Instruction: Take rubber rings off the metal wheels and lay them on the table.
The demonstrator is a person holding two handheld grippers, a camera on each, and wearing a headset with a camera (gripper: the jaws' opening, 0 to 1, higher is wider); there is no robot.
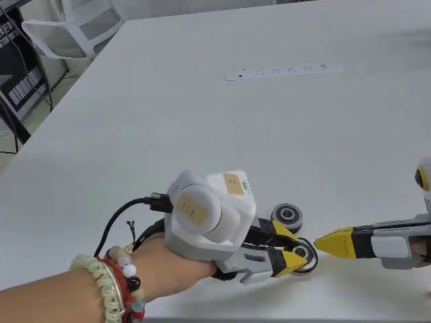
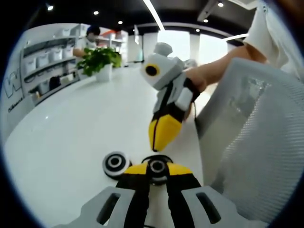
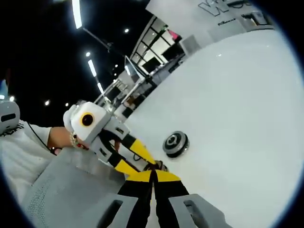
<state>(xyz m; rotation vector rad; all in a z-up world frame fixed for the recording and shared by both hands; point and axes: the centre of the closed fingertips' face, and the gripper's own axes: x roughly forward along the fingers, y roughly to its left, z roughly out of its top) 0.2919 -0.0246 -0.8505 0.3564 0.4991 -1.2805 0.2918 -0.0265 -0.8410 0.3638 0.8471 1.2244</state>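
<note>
The left gripper (image 1: 294, 250) is clenched on a metal wheel (image 1: 307, 255) at the table's near edge. The right gripper (image 1: 331, 243), jaws pressed together on nothing, points at it from the right. Ring removal looks in hand: next that tip must hook the rubber ring (image 1: 316, 257). A second wheel (image 1: 287, 216) lies just beyond. The white table (image 1: 202, 134) carries a power strip (image 1: 283, 70) far off.

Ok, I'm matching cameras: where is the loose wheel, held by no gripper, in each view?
Head view: loose wheel low, right of centre, behind the left gripper.
Left gripper view: loose wheel low, left of the jaws.
Right gripper view: loose wheel just right of centre.
Shared landmark: the held wheel beside it.
</note>
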